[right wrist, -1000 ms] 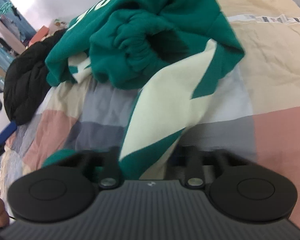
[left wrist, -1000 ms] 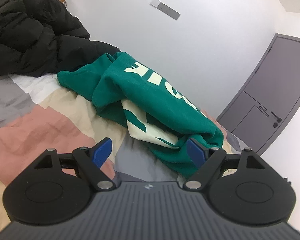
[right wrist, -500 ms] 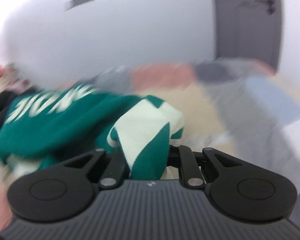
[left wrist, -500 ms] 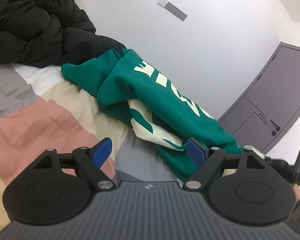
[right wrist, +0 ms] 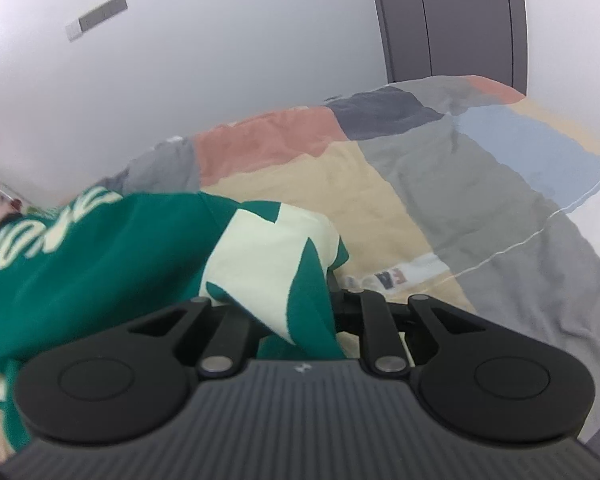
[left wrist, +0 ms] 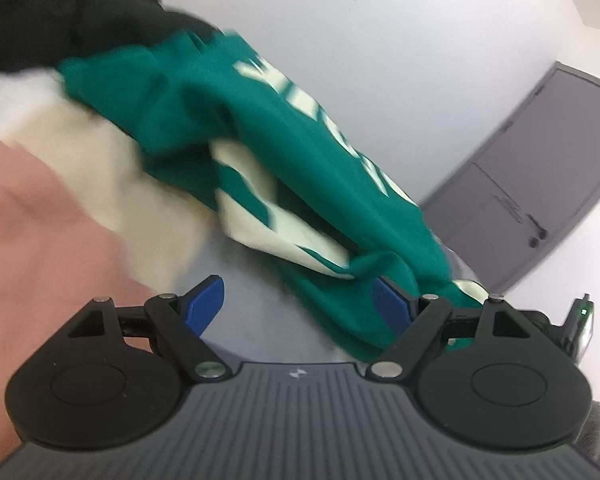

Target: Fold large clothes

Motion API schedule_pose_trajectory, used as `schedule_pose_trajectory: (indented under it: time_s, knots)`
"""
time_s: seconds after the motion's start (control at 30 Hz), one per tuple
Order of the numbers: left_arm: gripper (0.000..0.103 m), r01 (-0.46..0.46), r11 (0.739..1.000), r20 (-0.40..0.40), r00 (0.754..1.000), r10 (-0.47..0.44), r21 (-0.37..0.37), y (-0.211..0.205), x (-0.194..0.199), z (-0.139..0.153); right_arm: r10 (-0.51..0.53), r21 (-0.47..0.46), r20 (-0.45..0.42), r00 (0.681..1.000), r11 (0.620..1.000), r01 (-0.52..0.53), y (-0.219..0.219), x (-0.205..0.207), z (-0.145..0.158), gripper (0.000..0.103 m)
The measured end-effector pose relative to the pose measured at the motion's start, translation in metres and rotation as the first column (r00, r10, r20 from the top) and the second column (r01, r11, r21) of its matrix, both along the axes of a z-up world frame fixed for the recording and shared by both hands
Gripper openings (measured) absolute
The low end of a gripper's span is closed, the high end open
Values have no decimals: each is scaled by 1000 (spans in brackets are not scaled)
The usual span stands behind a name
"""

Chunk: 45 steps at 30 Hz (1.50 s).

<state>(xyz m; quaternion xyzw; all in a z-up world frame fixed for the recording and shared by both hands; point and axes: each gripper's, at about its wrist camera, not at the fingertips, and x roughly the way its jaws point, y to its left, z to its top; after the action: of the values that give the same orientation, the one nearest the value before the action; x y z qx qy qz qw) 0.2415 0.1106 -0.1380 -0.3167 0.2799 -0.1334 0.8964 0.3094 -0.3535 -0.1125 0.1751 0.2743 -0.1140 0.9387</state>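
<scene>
Now my right fingers (right wrist: 300,312) pinched tight on green sweatshirt (right wrist: 100,248) fabric, left fingers (left wrist: 300,304) spread wide and empty, sweatshirt crumpled across the patchwork bed (right wrist: 480,184)

The left wrist view looks forward over its own blue-padded fingers (left wrist: 204,304), low and close above the patchwork bedspread (left wrist: 40,216), tilted slightly down. Ahead of the fingers lies the green sweatshirt (left wrist: 260,128), its near end just beside the right-hand finger; beyond stand the white wall (left wrist: 420,60) and grey door (left wrist: 540,176). The right wrist view sits equally low, its fingers buried in the sweatshirt (right wrist: 100,248), facing across the bedspread (right wrist: 480,184) toward the same wall (right wrist: 220,40) and door (right wrist: 452,16). Both share sweatshirt, bedspread, wall and door.
</scene>
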Motion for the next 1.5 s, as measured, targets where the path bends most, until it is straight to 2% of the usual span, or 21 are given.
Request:
schedule_pose_trajectory:
  time_s: [0.07, 0.2, 0.3, 0.37, 0.4, 0.43, 0.47, 0.5, 0.53, 0.57, 0.7, 0.83, 0.97, 1.03, 1.1, 1.17, 1.27, 1.33, 1.37, 1.43, 1.5]
  knots:
    - [85, 56, 996, 8, 998, -55, -70, -16, 16, -7, 2, 28, 15, 1000, 1000, -3, -1, -1, 3, 17]
    - [85, 113, 970, -23, 992, -121, -214, -54, 59, -26, 19, 12, 20, 1000, 1000, -19, 5, -1, -1, 16]
    - [85, 89, 973, -98, 989, -112, -214, -89, 85, -45, 8, 3, 36, 999, 1000, -8, 4, 2, -2, 16]
    - [83, 69, 976, -101, 991, -91, -204, -101, 92, -53, 7, -7, 51, 999, 1000, -7, 5, 4, -3, 15]
    - [72, 51, 979, -105, 992, -73, -197, -105, 94, -55, 9, -14, 58, 998, 1000, -8, 5, 5, -3, 15]
    - [46, 33, 982, -115, 992, -55, -186, -106, 94, -55, 7, -19, 65, 998, 1000, -6, 5, 5, -2, 15]
    - [34, 25, 983, -131, 990, -50, -184, -105, 95, -55, 2, -21, 73, 997, 1000, 0, 4, 5, -2, 15]
    - [16, 18, 982, -149, 988, -46, -187, -100, 94, -55, -6, -21, 82, 997, 1000, 8, 2, 5, -1, 15]
    - [11, 9, 982, -155, 987, -39, -187, -93, 91, -53, -16, -17, 91, 996, 1000, 18, 0, 4, 0, 15]
    - [10, -2, 984, -147, 989, -25, -176, -82, 85, -48, -23, -15, 96, 995, 1000, 24, -2, 4, 0, 15]
    - [7, -58, 993, -55, 997, 52, -104, -33, 39, -8, -44, -1, 117, 992, 999, 45, -10, -1, 2, 14]
    - [6, -179, 983, 15, 984, 179, -31, 31, -18, 37, -70, -19, 161, 984, 997, 74, -15, -13, 13, 14]
    - [6, -325, 945, 79, 942, 327, -35, 92, -77, 72, -91, -85, 230, 969, 990, 114, -16, -29, 28, 13]
    - [6, -399, 914, 87, 911, 404, -73, 120, -100, 79, -101, -108, 264, 959, 985, 133, -19, -39, 37, 13]
    - [6, -487, 870, 81, 866, 493, -82, 142, -117, 80, -111, -121, 279, 954, 981, 150, -23, -45, 42, 13]
    - [6, -577, 817, 71, 814, 576, -20, 159, -129, 73, -132, -122, 279, 951, 978, 171, -30, -49, 43, 13]
    - [6, -652, 750, -20, 753, 658, 113, 172, -121, 57, -175, -104, 222, 959, 974, 202, -45, -48, 32, 13]
    - [7, -652, 736, -75, 737, 672, 180, 176, -107, 45, -185, -96, 151, 971, 975, 200, -53, -43, 20, 13]
    - [7, -645, 738, -91, 738, 669, 200, 177, -99, 42, -180, -86, 101, 978, 978, 189, -57, -39, 11, 13]
    - [8, -633, 744, -92, 745, 660, 213, 174, -92, 40, -162, -58, 30, 986, 985, 164, -63, -34, -1, 14]
    - [12, -634, 743, -102, 742, 663, 217, 168, -93, 39, -154, -8, -9, 988, 988, 154, -67, -34, -8, 15]
